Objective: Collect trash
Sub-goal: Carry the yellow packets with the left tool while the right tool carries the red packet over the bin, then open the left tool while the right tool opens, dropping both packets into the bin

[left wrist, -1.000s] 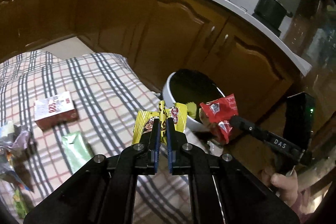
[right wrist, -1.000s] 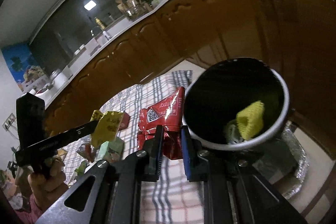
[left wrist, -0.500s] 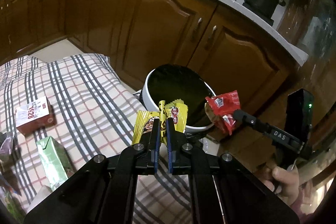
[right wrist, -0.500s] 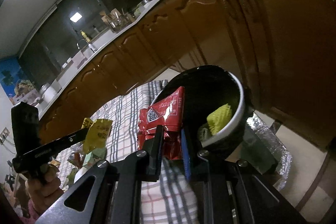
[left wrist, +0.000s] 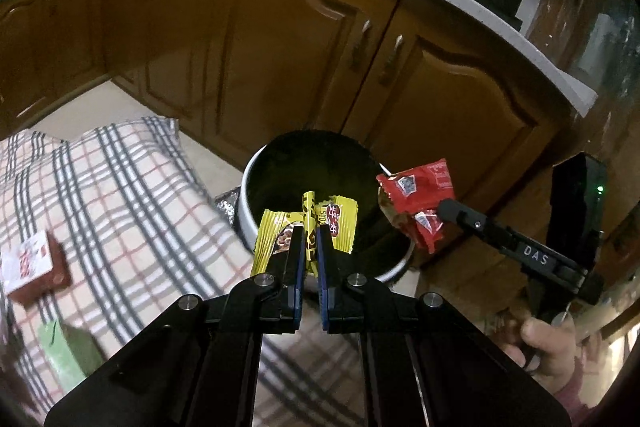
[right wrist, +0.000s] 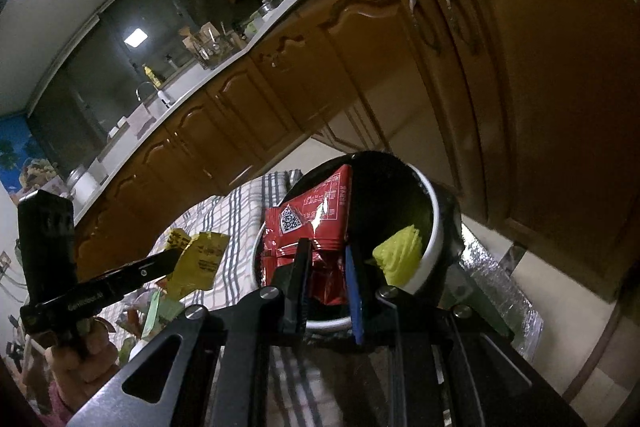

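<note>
Progress check: you've got both wrappers at the bin (left wrist: pixel 250 195), neither dropped yet. Your left hand-held gripper (left wrist: pixel 309 239) is pinching the yellow wrapper (left wrist: pixel 272 227) over the near rim. Your right hand-held gripper (right wrist: pixel 326 255) looks parted in its own view, with the red wrapper (right wrist: pixel 316 215) between the fingers over the bin mouth; can't tell if it's gripped or slipping. One yellow crumpled piece (right wrist: pixel 398 255) is already inside. Still left on the checked cloth (left wrist: pixel 120 187): a red-and-white carton (left wrist: pixel 30 267), a green packet (left wrist: pixel 66 351), and more litter at the blurred edge. Roughly midway, I'd say.
</note>
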Demonstrator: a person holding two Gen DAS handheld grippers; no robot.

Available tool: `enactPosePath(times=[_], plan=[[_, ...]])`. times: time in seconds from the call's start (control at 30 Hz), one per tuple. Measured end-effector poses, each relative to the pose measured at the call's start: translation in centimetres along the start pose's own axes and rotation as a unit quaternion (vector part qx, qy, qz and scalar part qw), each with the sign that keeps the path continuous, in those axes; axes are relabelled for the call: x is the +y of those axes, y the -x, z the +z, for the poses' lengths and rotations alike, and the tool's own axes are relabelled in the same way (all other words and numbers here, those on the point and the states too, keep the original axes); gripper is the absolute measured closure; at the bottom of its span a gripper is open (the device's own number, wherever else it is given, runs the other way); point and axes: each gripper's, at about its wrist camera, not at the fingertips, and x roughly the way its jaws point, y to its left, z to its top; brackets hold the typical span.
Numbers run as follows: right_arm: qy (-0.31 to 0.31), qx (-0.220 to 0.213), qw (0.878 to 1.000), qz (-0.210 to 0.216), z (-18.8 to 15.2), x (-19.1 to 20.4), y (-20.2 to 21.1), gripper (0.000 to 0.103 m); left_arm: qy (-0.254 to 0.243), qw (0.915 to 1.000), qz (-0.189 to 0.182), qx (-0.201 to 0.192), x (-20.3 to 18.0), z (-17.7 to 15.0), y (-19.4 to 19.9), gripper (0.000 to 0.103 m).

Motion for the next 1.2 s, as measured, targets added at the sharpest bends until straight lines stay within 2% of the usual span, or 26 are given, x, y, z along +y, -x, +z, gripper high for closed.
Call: enactPosePath(times=[0.27,1.0,1.07,1.13,1.17,1.2], plan=[[0.005,0.014,1.000,-0.013,1.2,-1.0,-1.7,0.086,-0.006,0.9997,0.002,0.022,-0.4,1.8,-3.0,0.098],[0.015,0.060,0.998,-0.031,2.0,-2.2,-5.2,0.085,-0.006,0.9974,0.019,0.069,0.1,1.8,-8.4,0.097],[0.018,0.068,0.997,-0.029,1.9,-2.0,-5.5,0.079,-0.006,0.9971,0.023,0.072,-0.1,1.9,-8.6,0.091],[0.018,0.070,0.997,-0.031,2.0,-2.0,-5.7,0.071,-0.006,0.9972,0.027,0.069,-0.2,1.9,-8.6,0.079],[0.015,0.070,0.997,-0.030,2.0,-2.0,-5.7,0.065,-0.005,0.9974,0.027,0.067,-0.2,1.8,-8.5,0.070],[0.013,0.069,0.997,-0.030,2.0,-1.9,-5.7,0.064,-0.003,0.9976,0.029,0.063,-0.1,1.8,-8.2,0.063]])
